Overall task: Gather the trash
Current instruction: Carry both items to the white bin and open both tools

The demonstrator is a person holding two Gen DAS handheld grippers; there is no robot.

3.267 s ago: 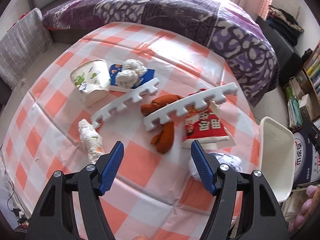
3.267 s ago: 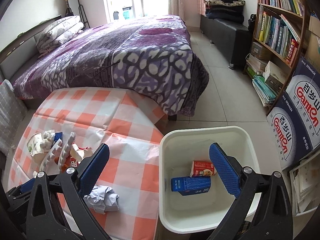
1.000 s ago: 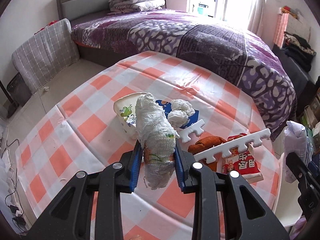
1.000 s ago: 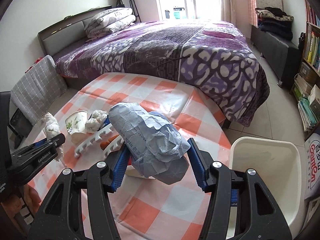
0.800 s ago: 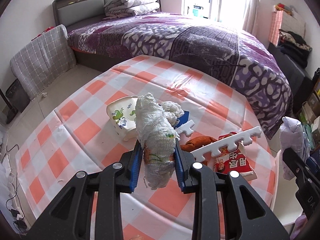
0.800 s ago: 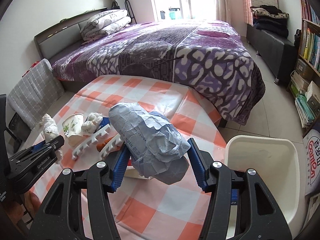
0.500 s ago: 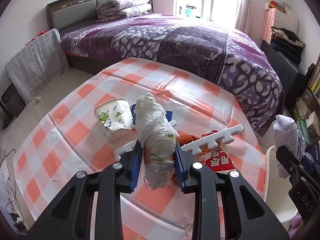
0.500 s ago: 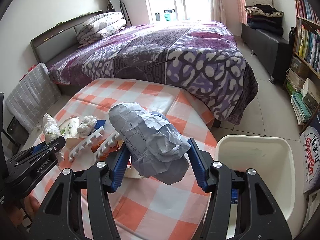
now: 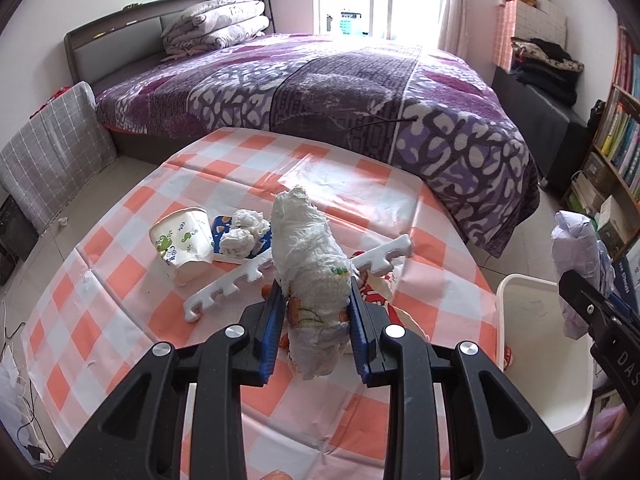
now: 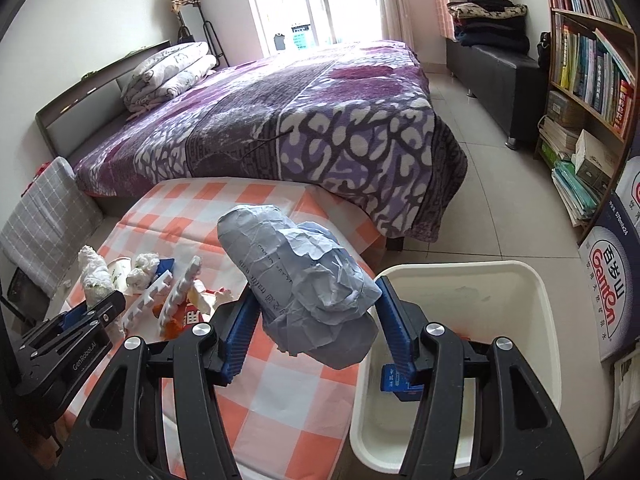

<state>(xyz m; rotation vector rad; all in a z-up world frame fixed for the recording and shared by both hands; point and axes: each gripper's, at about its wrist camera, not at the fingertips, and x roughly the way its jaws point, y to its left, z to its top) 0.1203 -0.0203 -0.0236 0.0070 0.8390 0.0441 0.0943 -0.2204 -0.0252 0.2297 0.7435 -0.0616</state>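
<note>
My left gripper [image 9: 316, 300] is shut on a white crumpled paper roll [image 9: 310, 264], held above the checked tablecloth [image 9: 120, 288]. My right gripper [image 10: 316, 316] is shut on a grey-blue crumpled paper ball [image 10: 296, 272], held over the table's right edge beside the white bin [image 10: 536, 284]. A blue carton [image 10: 394, 378] lies inside the bin. Left on the cloth are a paper cup [image 9: 182, 242], white tissue wads [image 9: 242, 234], two white foam combs [image 9: 224, 290] and a red snack packet [image 9: 374, 294]. In the left wrist view the right gripper [image 9: 592, 316] with its paper ball [image 9: 576, 252] shows at the right edge.
A bed with a purple patterned cover [image 10: 320, 120] stands behind the table. A bookshelf [image 10: 592, 72] and printed cardboard boxes [image 10: 604, 292] line the right wall near the bin. A grey checked cushion [image 9: 52, 148] leans at the left. Tiled floor [image 10: 500, 200] lies between bed and shelf.
Both grippers, each holding its trash, have shifted to the right: the table's litter slid leftwards in view and the white bin came further into view. Neither grip has changed.
</note>
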